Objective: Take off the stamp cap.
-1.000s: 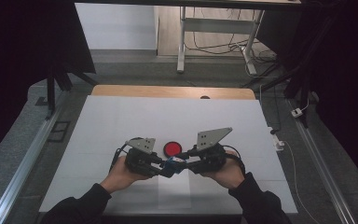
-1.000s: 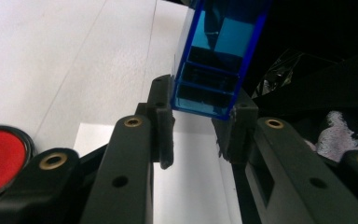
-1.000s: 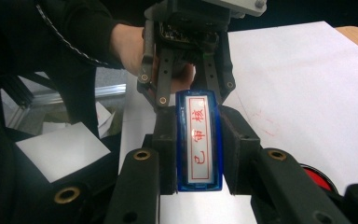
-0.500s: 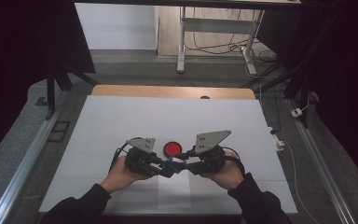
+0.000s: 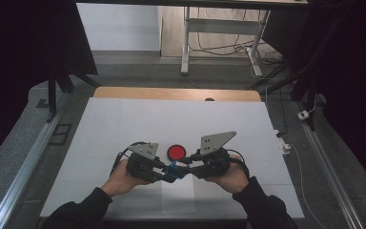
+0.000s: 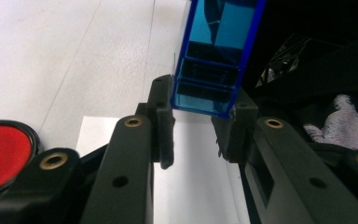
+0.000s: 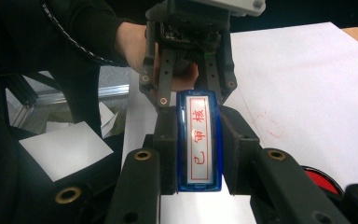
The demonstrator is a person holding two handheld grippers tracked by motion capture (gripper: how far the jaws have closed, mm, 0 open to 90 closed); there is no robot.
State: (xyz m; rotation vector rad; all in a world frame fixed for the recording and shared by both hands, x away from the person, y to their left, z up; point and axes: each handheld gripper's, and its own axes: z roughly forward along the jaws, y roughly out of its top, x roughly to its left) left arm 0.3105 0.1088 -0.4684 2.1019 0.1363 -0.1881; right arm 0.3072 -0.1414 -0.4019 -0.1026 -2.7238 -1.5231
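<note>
Gripping one blue stamp [image 7: 199,140], both grippers' jaws clamp its ends.

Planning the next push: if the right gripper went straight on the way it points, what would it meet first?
Probably the left gripper: it faces the right gripper head-on, holding the far end of the blue stamp. Depth is unclear.

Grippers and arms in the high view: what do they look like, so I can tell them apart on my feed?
Both are black two-jaw units with brass-coloured pivot pins. The left gripper carries a small grey three-cornered plate on top; the right gripper carries a larger one. A black cable loops off the left gripper. The person wears dark long sleeves.
</note>
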